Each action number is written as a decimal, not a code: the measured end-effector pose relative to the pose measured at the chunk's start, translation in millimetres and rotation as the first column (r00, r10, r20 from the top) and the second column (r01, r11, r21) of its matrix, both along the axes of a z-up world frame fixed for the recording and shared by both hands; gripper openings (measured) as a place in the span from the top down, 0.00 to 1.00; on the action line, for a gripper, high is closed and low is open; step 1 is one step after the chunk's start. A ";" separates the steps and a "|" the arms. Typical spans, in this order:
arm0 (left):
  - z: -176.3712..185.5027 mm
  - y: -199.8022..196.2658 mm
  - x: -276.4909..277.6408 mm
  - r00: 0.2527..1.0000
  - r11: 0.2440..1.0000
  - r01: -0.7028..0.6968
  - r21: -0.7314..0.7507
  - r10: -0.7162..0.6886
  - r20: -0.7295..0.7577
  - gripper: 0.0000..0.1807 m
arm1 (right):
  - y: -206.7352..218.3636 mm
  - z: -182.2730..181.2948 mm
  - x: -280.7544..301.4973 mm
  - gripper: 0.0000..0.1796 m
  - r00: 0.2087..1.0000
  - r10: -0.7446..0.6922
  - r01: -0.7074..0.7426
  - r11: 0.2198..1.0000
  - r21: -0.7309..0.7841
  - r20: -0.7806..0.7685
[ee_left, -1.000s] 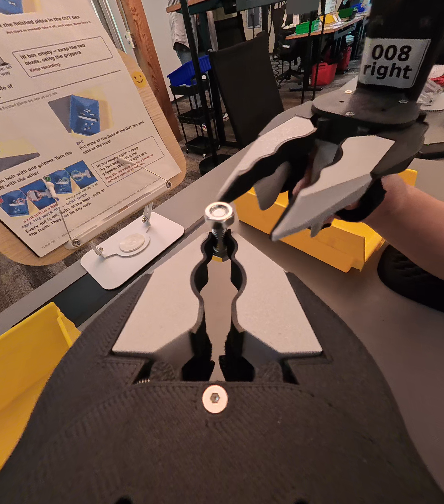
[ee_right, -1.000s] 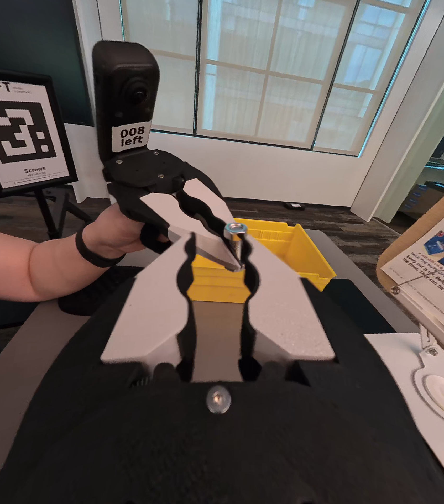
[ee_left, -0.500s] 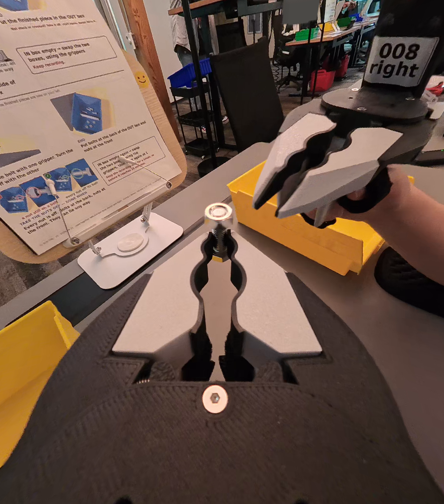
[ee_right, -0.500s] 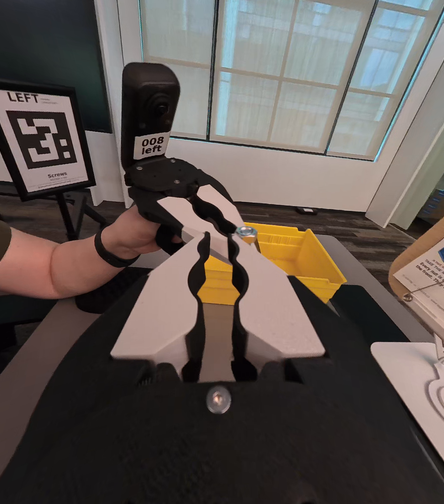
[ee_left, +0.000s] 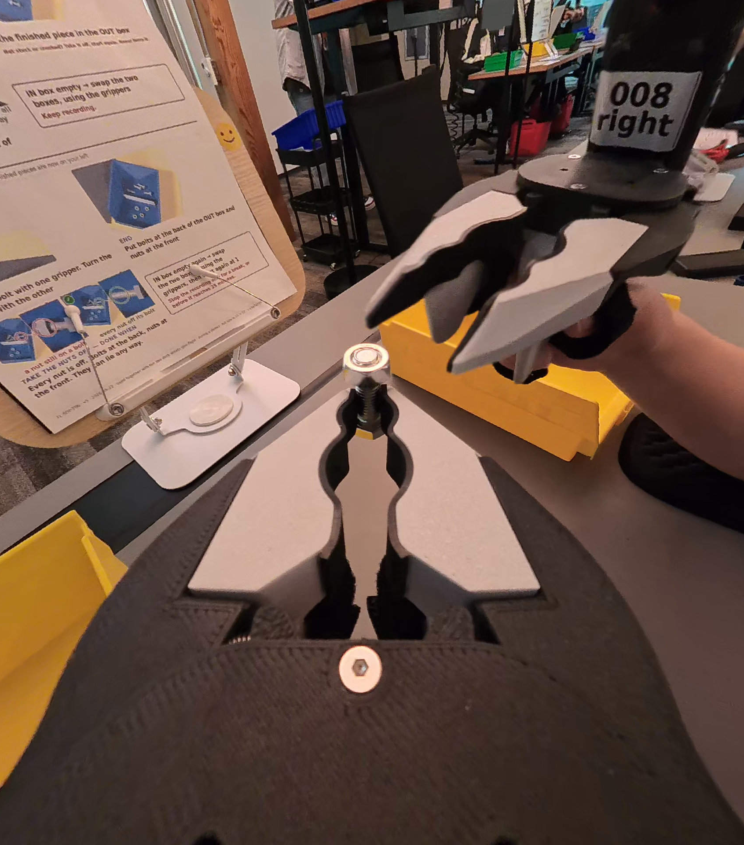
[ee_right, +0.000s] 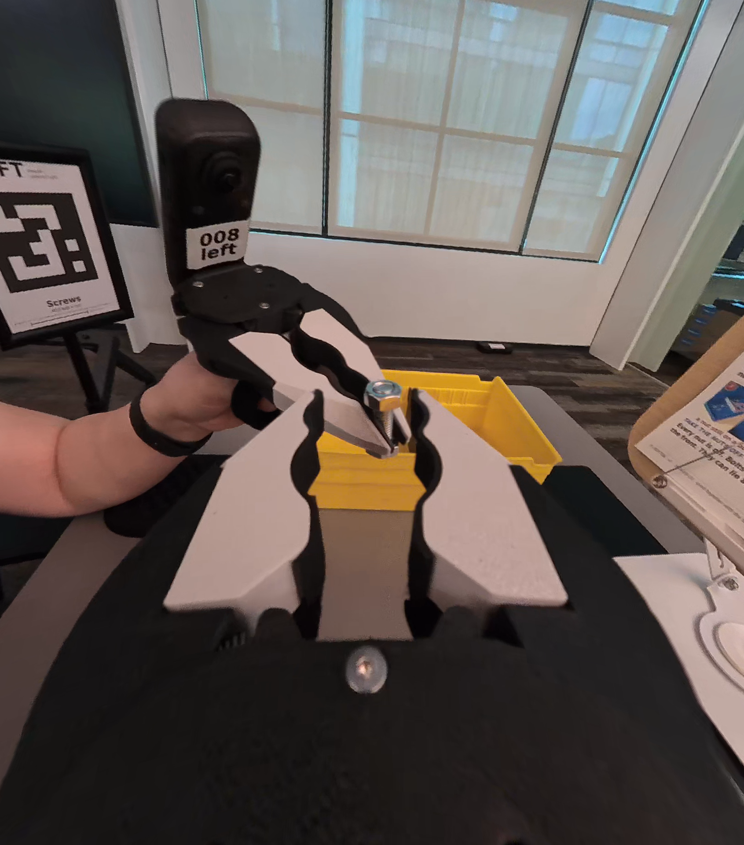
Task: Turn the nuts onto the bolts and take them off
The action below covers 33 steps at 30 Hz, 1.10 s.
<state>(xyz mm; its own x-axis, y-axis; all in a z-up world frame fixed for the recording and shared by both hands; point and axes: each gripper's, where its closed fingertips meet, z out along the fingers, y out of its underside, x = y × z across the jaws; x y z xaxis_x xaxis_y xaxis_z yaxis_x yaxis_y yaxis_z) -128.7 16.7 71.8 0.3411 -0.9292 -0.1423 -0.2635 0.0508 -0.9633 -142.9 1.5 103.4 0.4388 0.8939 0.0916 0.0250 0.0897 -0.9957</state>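
Grey and matte, the tabletop [ee_left: 635, 571] carries two yellow plastic bins, one [ee_left: 498, 402] behind the grippers at 1 o'clock in the left wrist view, another [ee_left: 4, 640] cut off by the frame at 8 o'clock. The left gripper [ee_left: 363, 416] pinches a threaded steel bolt [ee_left: 366, 402] near its lower end; that end is hidden between the wavy black-edged fingers. The bolt stands upright, a shiny hexagonal nut [ee_left: 365, 366] sitting at its top. The right gripper [ee_left: 411, 343], at 1 o'clock from the nut, hangs spread and empty, its pale flat fingers apart from the nut. A printed instruction sheet [ee_left: 86, 205] on a wooden board leans at 10 o'clock, partly cropped, above a white stand base [ee_left: 210, 425].
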 end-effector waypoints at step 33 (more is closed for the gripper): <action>1.0 -3.4 1.7 1.000 1.000 0.021 -0.017 -0.021 0.012 0.96 | -2.5 2.1 3.6 1.00 1.000 -0.004 0.004 0.999 0.032 -0.005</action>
<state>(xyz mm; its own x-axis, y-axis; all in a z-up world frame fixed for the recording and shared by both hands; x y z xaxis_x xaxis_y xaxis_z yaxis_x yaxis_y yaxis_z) -127.0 13.3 72.8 0.3227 -0.9385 -0.1226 -0.2511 0.0400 -0.9671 -139.2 -1.0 105.6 0.4425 0.8889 0.1183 0.0205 0.1219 -0.9923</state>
